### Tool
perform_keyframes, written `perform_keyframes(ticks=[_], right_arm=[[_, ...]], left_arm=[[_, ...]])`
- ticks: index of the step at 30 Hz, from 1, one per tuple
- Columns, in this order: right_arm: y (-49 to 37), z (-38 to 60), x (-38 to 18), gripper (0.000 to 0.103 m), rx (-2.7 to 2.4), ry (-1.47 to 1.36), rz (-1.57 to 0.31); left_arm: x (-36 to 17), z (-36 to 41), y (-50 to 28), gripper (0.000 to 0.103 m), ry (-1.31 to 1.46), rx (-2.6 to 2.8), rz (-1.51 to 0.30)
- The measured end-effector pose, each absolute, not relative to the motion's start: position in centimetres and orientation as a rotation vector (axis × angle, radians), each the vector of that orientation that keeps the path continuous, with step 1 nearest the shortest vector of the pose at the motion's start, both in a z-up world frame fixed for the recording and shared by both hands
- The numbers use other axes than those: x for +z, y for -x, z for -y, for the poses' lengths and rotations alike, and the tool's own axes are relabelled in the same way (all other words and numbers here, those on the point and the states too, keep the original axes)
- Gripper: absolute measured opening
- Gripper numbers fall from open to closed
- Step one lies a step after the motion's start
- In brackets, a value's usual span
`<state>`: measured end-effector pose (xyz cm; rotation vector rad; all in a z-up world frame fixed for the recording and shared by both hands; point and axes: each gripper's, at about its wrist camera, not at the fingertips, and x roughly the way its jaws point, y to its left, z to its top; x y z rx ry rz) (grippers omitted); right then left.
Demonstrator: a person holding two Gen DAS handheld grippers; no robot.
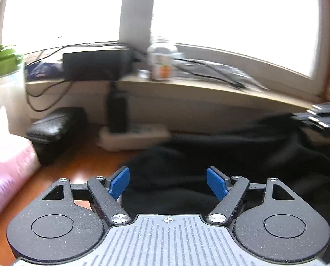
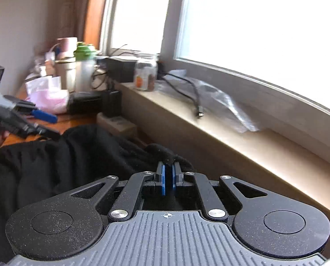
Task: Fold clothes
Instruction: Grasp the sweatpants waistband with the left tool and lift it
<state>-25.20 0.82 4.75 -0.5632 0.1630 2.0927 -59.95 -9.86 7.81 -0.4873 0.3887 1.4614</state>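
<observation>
On desk, black garment (image 2: 54, 166), R claw (image 2: 168, 175) pinching

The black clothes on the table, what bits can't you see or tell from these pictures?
- Black garment: both views show dark, featureless folds; its type can't be told, and the right gripper covers its near part.
- Left wrist view: motion blur smears the jar label.
- Windows: glare hides outside.
- Left gripper: cut off by the right view's edge.
</observation>
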Motion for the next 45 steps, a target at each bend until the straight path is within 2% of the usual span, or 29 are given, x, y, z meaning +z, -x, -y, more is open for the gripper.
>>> perform_keyframes(ticks=[2,4,7,9,12,13,14,15,17,18,19,20,25,27,29,31,33,34,36,37,38,39,40,43,45], right_arm=[[25.0,-1.4,4.2,0.009,2.1,0.607,-0.206],[25.1,-1.6,3.3,0.011,2.102,0.66,-0.228],[25.0,-1.8,2.0,0.025,2.116,0.723,-0.263],[24.9,-1.7,1.2,0.032,2.128,0.753,-0.285],[24.8,-1.9,0.4,0.034,2.121,0.783,-0.305],[24.8,-1.9,0.2,0.034,2.121,0.787,-0.311],[24.8,-2.0,0.1,0.033,2.123,0.788,-0.316],[24.7,-2.0,0.0,0.028,2.126,0.785,-0.324],[24.4,-1.9,0.3,0.005,2.14,0.756,-0.323],[24.3,-1.7,0.5,0.005,2.143,0.736,-0.311],[24.2,-1.5,0.8,0.005,2.144,0.714,-0.292],[24.0,-1.3,1.2,0.004,2.142,0.692,-0.274],[23.7,-1.0,2.0,0.006,2.191,0.665,-0.26],[23.7,-1.0,2.1,0.013,2.194,0.657,-0.249],[23.6,-1.3,2.3,0.023,2.188,0.637,-0.243],[23.5,-2.0,2.6,0.026,2.188,0.623,-0.264],[24.1,-2.9,2.2,0.037,2.199,0.677,-0.29],[24.6,-3.2,1.9,0.039,2.199,0.716,-0.294],[25.3,-3.6,1.3,0.037,2.182,0.751,-0.285],[25.3,-3.7,1.3,0.037,2.182,0.744,-0.299],[25.3,-3.7,1.3,0.028,2.187,0.729,-0.318],[25.1,-3.6,1.5,0.008,2.191,0.708,-0.321],[24.8,-3.2,1.8,0.007,2.19,0.674,-0.3],[23.8,-1.7,3.5,0.005,2.168,0.538,-0.202],[22.7,-0.3,5.2,0.004,2.114,0.383,-0.135]], left_arm=[[7.3,8.0,60.7,0.078,0.54,1.458,-0.416],[6.5,6.9,61.1,0.072,0.576,1.453,-0.444],[5.6,6.2,61.4,0.063,0.615,1.436,-0.46],[5.2,5.9,61.4,0.062,0.625,1.42,-0.459],[5.1,5.6,61.3,0.055,0.614,1.42,-0.475],[5.1,5.6,61.2,0.05,0.607,1.422,-0.478],[5.0,5.7,61.1,0.046,0.598,1.421,-0.482],[5.0,5.8,61.0,0.043,0.583,1.422,-0.486],[5.2,6.2,60.8,0.029,0.546,1.423,-0.494],[5.3,6.4,60.6,0.026,0.527,1.422,-0.499],[5.5,6.6,60.5,0.016,0.504,1.424,-0.501],[5.7,6.9,60.5,0.012,0.494,1.425,-0.495],[5.9,7.1,60.5,0.012,0.477,1.418,-0.502],[5.7,7.1,60.6,0.017,0.483,1.418,-0.514],[5.5,6.8,60.9,0.027,0.514,1.414,-0.507],[5.4,6.6,61.1,0.032,0.531,1.415,-0.502],[5.3,6.4,61.1,0.032,0.538,1.408,-0.511],[5.3,6.4,61.0,0.035,0.537,1.402,-0.518],[5.3,6.3,60.9,0.035,0.533,1.389,-0.533],[5.3,6.4,60.8,0.025,0.521,1.379,-0.54],[5.3,6.5,60.6,0.02,0.507,1.369,-0.547],[5.6,6.8,60.5,0.016,0.486,1.376,-0.538],[6.0,7.2,60.5,0.009,0.464,1.386,-0.527],[7.0,8.3,60.2,0.009,0.399,1.414,-0.494],[8.8,9.5,61.0,0.008,0.348,1.488,-0.379]])
